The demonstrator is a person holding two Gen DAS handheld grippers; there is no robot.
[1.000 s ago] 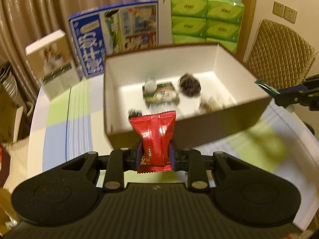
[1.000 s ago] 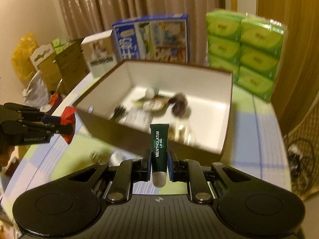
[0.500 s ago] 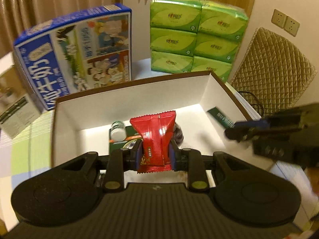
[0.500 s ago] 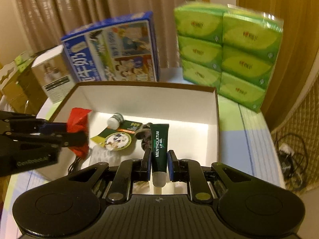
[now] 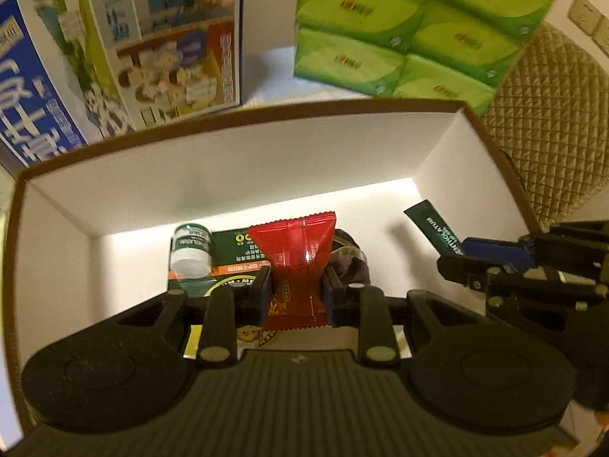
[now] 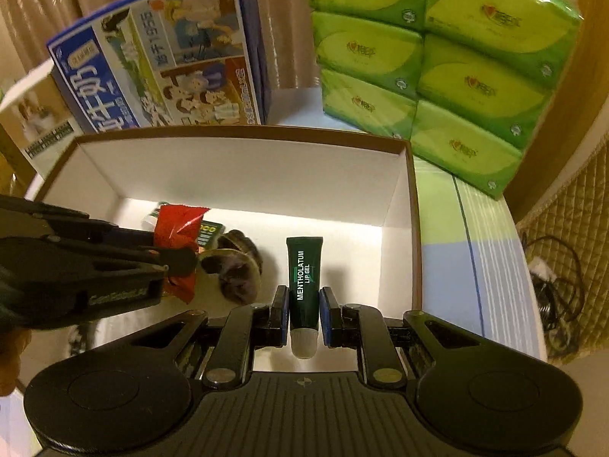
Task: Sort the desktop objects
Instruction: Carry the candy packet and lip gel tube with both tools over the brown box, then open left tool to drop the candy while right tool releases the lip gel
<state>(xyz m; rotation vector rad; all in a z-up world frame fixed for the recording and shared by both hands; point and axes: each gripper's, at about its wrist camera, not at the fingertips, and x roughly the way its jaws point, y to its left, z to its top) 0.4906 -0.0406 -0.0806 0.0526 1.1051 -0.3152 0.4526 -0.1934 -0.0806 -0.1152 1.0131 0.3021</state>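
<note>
closest to the left wrist camera, the left gripper has its jaws pressed onto the lower half of a red snack packet, which stands upright between the pads with its crimped top edge fanning out above them. closest to the right wrist camera, the right gripper has its jaws clamped on a dark green lip gel tube, white cap toward the camera and flat end pointing away. both grippers hang over the inside of an open cardboard box with white walls and a brown rim, the left one on the left side and the right one toward the right wall. below them on the box floor lie a small white-capped bottle, a green flat packet beside it and a dark round object near the middle. just behind the box stand a blue printed carton and a stack of green tissue packs on the checked tablecloth. a quilted chair back shows further right.
</note>
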